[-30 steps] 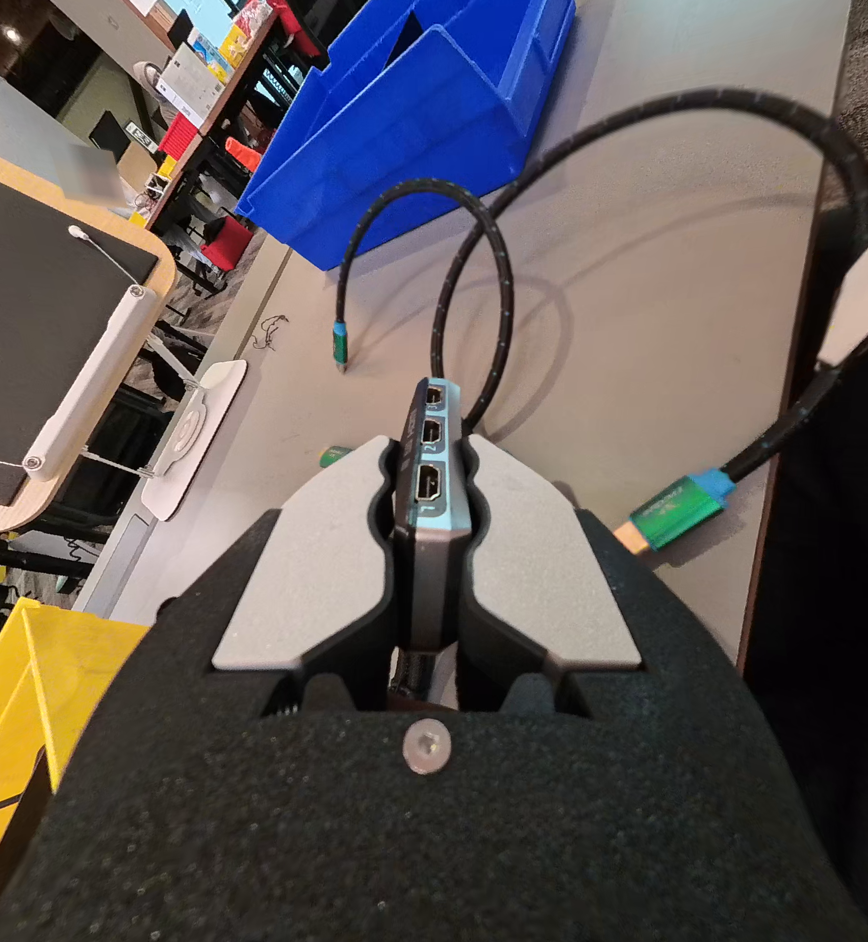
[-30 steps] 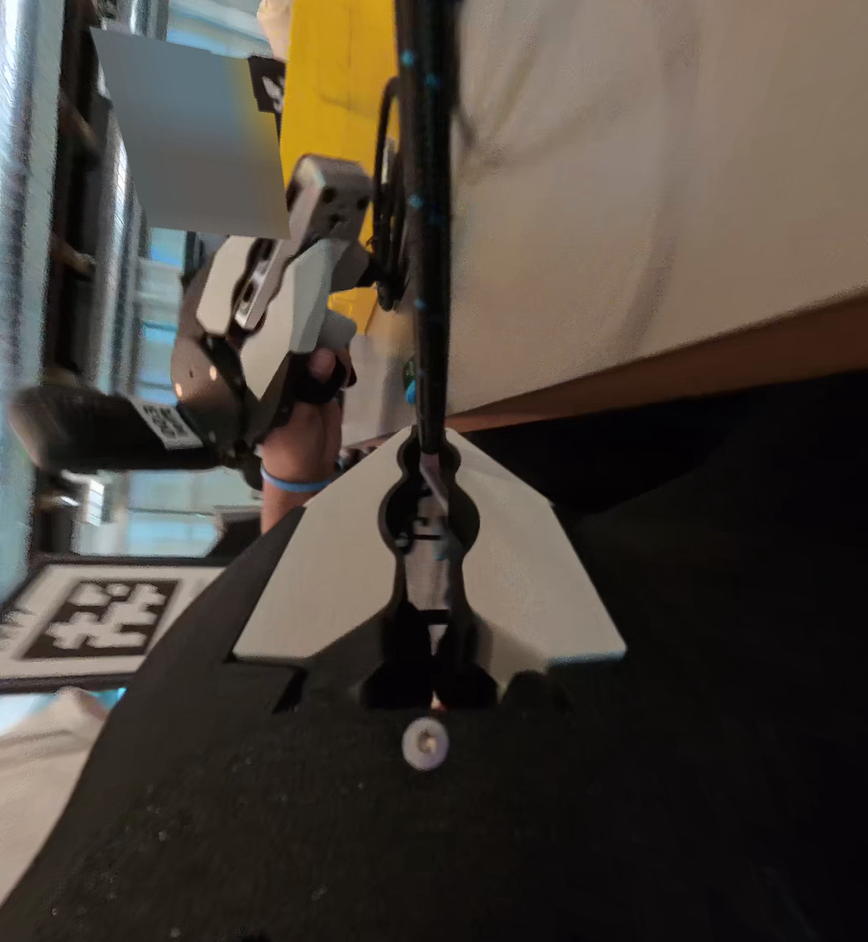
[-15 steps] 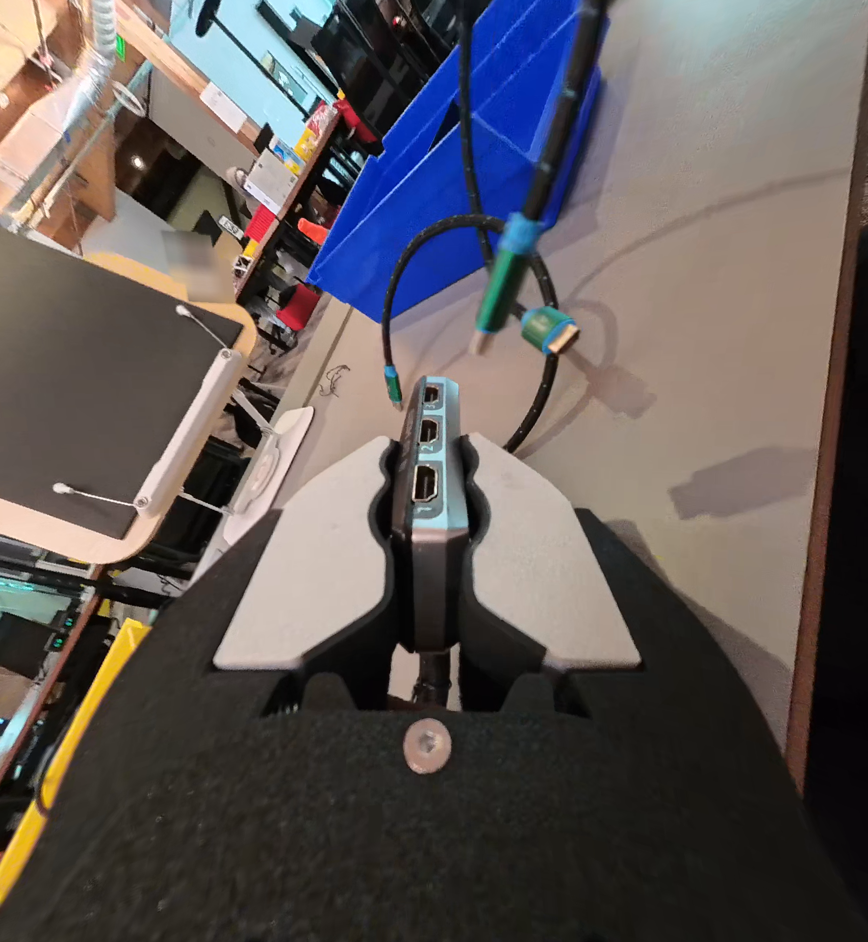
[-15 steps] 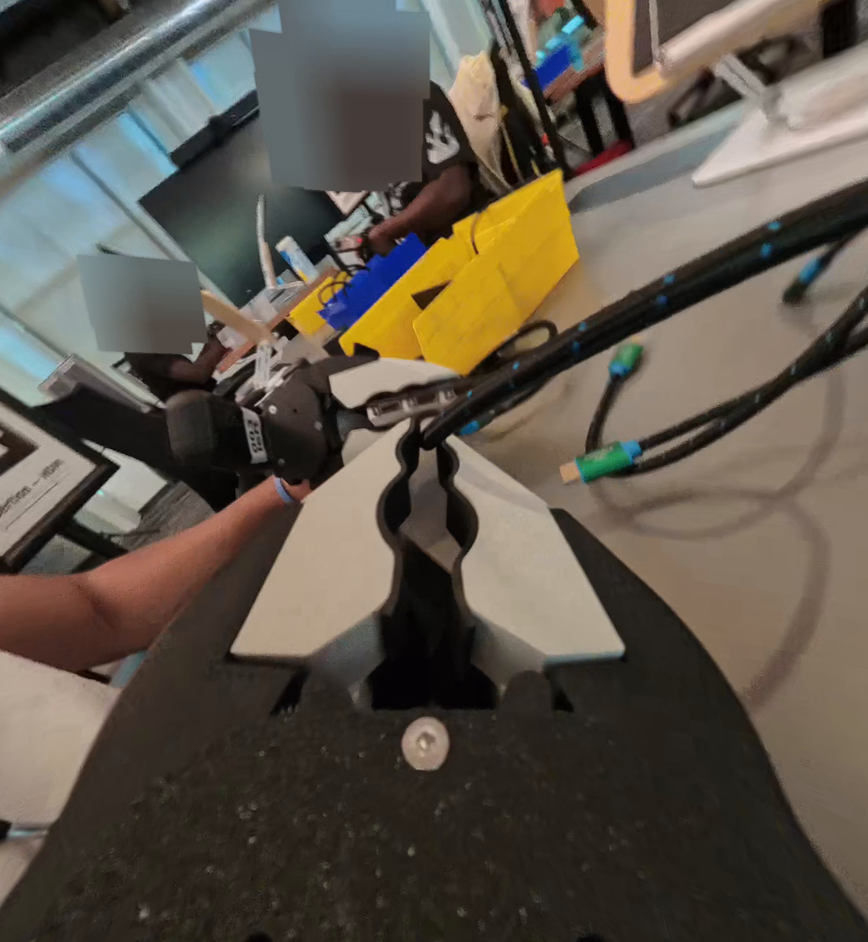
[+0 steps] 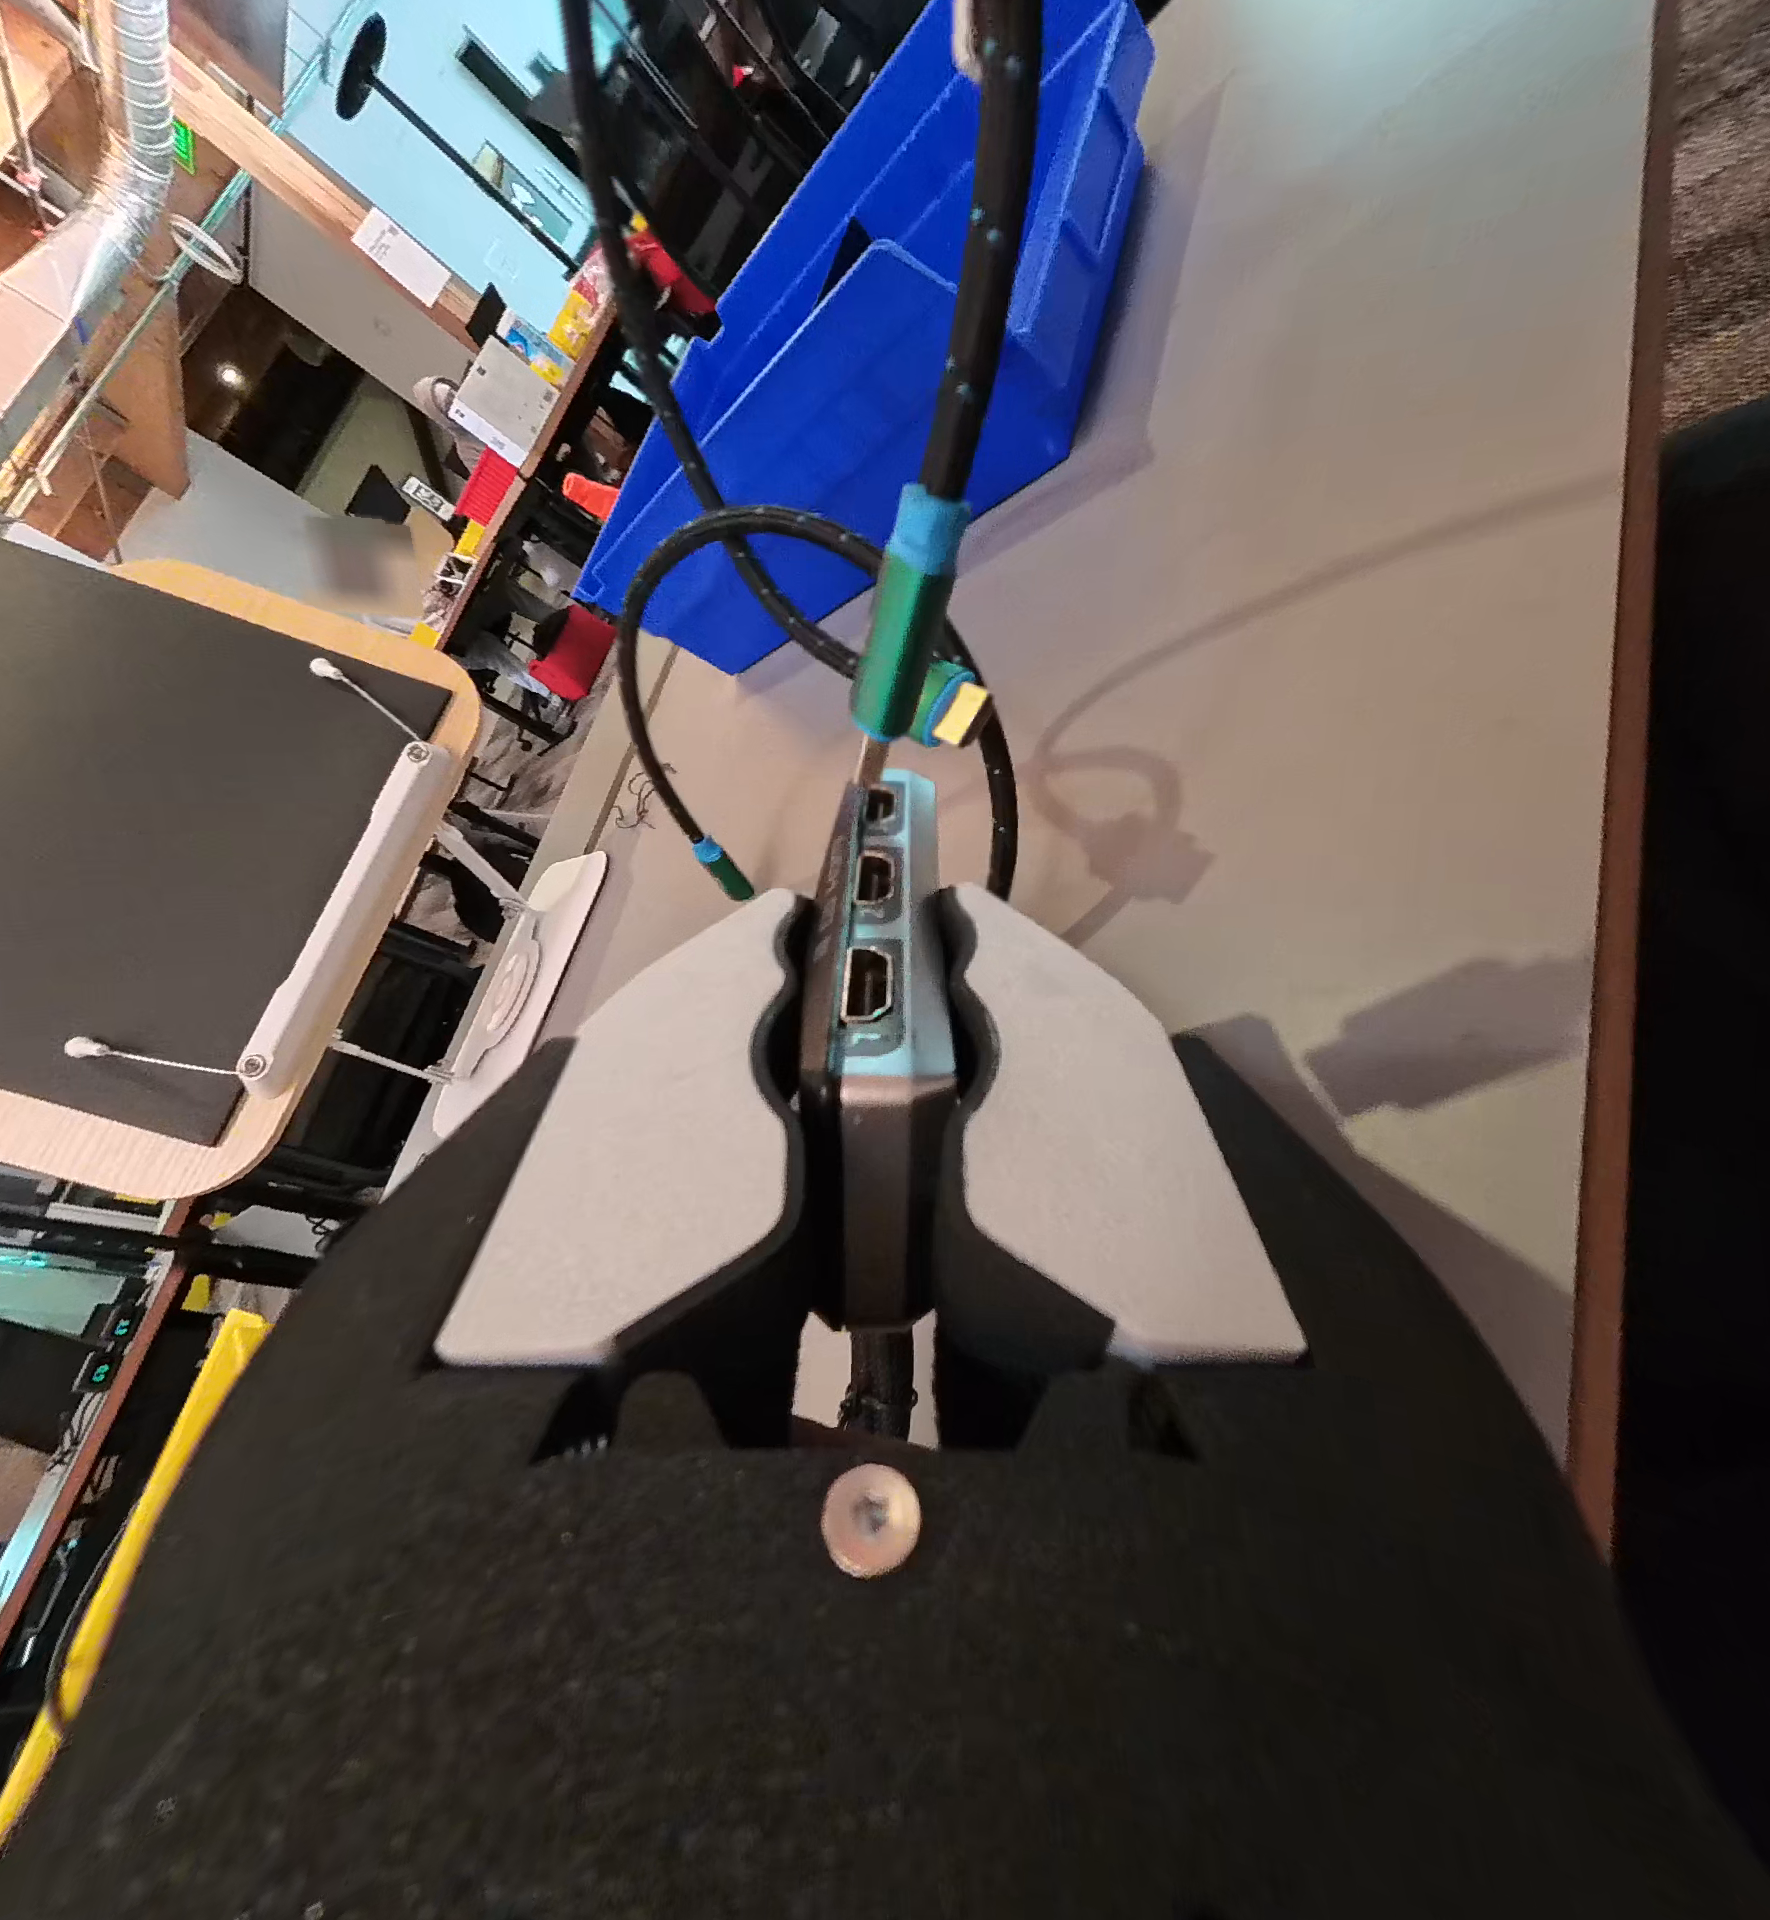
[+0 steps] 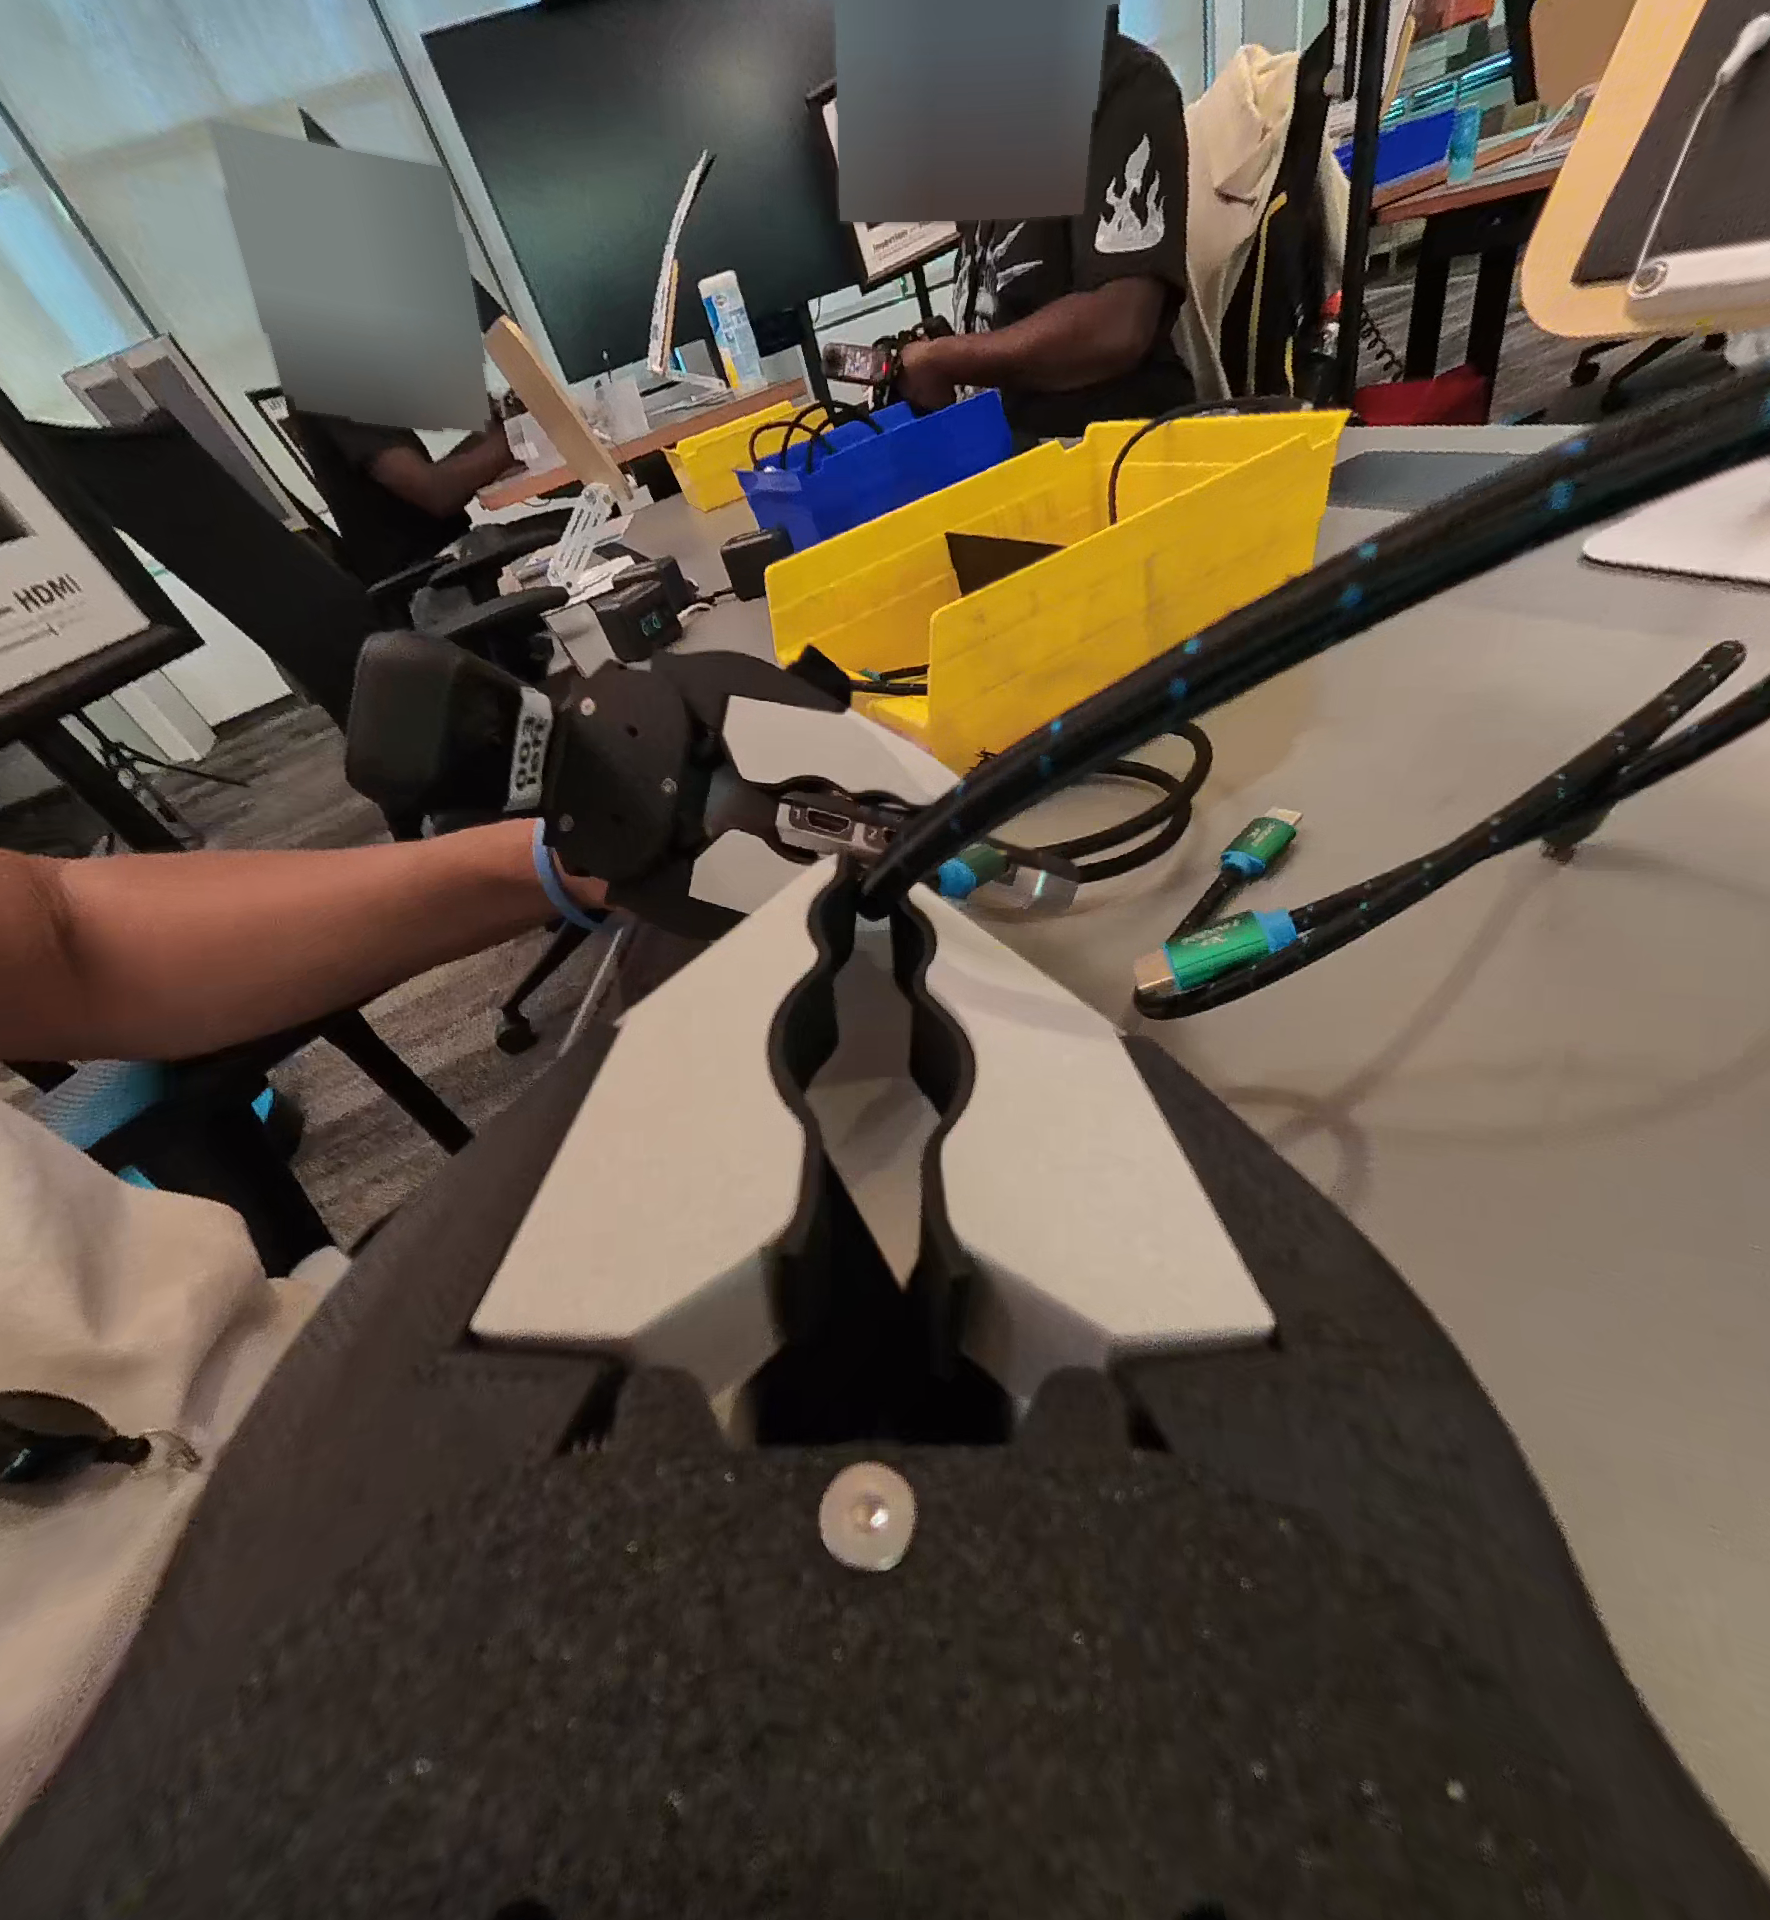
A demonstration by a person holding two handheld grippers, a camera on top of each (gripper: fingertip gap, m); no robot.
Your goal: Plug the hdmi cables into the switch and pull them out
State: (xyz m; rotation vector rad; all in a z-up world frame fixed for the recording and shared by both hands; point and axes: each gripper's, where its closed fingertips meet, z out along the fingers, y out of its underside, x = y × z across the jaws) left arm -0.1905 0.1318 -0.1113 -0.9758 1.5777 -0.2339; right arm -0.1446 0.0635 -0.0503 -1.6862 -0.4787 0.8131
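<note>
My left gripper (image 5: 870, 904) is shut on the grey HDMI switch (image 5: 876, 1049), held on edge above the table with three empty ports facing up. A green HDMI plug (image 5: 902, 634) with a blue collar hangs on a black braided cable (image 5: 974, 312) from above, its tip just over the switch's far port. My right gripper (image 6: 865, 894) is shut on that cable (image 6: 1276, 623), which runs up to the right. The right wrist view shows the left gripper (image 6: 798, 816) holding the switch (image 6: 839, 823) just beyond my right fingertips. The hanging plug is hidden there.
Loose green plugs (image 6: 1219, 945) (image 6: 1260, 842) and cable loops lie on the grey table (image 5: 1328, 623). A blue bin (image 5: 860, 343) stands at the far end, a yellow bin (image 6: 1047, 582) to the side. A board on a stand (image 5: 133, 831) is left. The table edge (image 5: 1608, 935) runs right. Left tips to right tips: about 11 cm.
My right gripper has swung up from the table edge with the cable. The plug that lay near the edge now hangs over the switch. The left gripper has kept hold of the switch and tilted.
</note>
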